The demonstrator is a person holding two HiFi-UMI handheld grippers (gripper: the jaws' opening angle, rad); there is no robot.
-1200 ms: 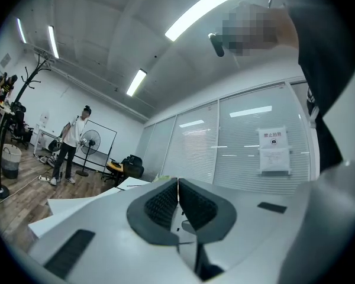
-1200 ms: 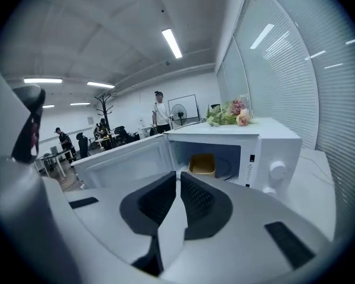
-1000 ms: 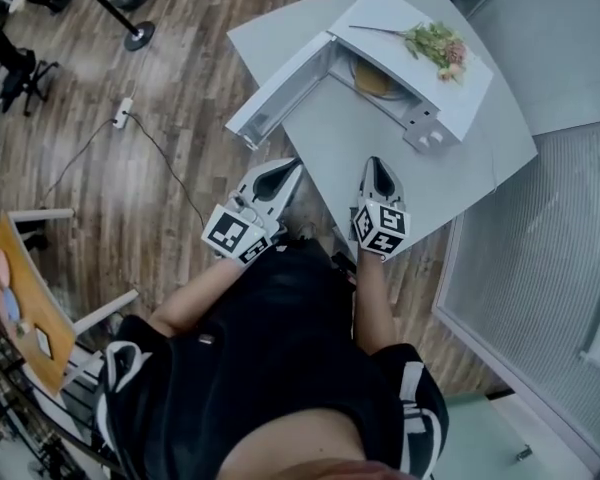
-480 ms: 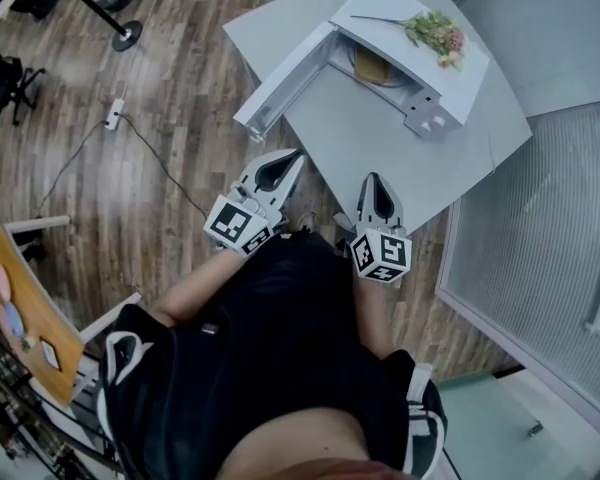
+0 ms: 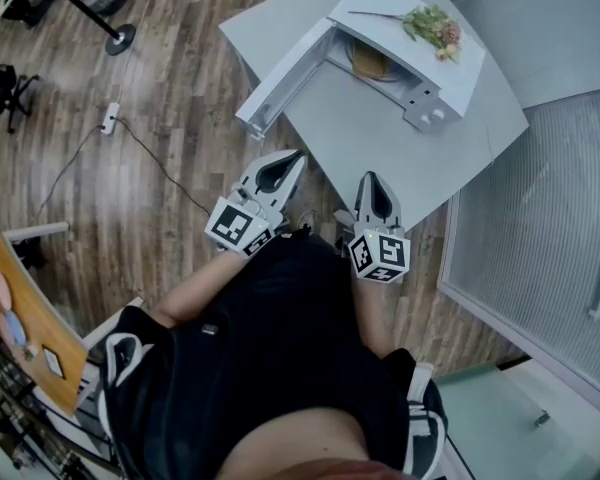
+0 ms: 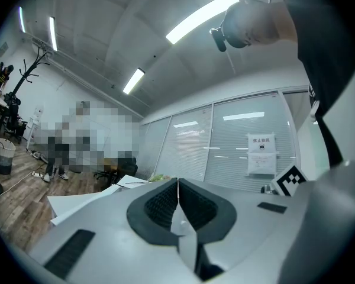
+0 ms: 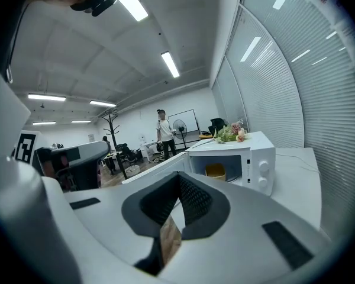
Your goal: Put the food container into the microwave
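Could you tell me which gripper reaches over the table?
The right gripper: its tip overlaps the grey table, while the left gripper is over wood floor.

A grey table [image 5: 380, 153] stands on wooden floor [image 5: 80, 218] beside a glass partition [image 5: 540, 238]; a power strip [image 5: 107, 118] lies nearby.

Right gripper [image 7: 178, 176] facing an open microwave [image 7: 254, 157]

Its jaws are together, with nothing between them. Beyond them the white microwave stands on a table [image 7: 299, 179], its door [image 7: 158, 168] swung wide to the left. A yellow container [image 7: 215, 171] sits inside the cavity and flowers [image 7: 232, 133] lie on top. Far behind, a person [image 7: 163, 136] stands beside a fan [image 7: 178, 125] and a coat rack [image 7: 114, 132].
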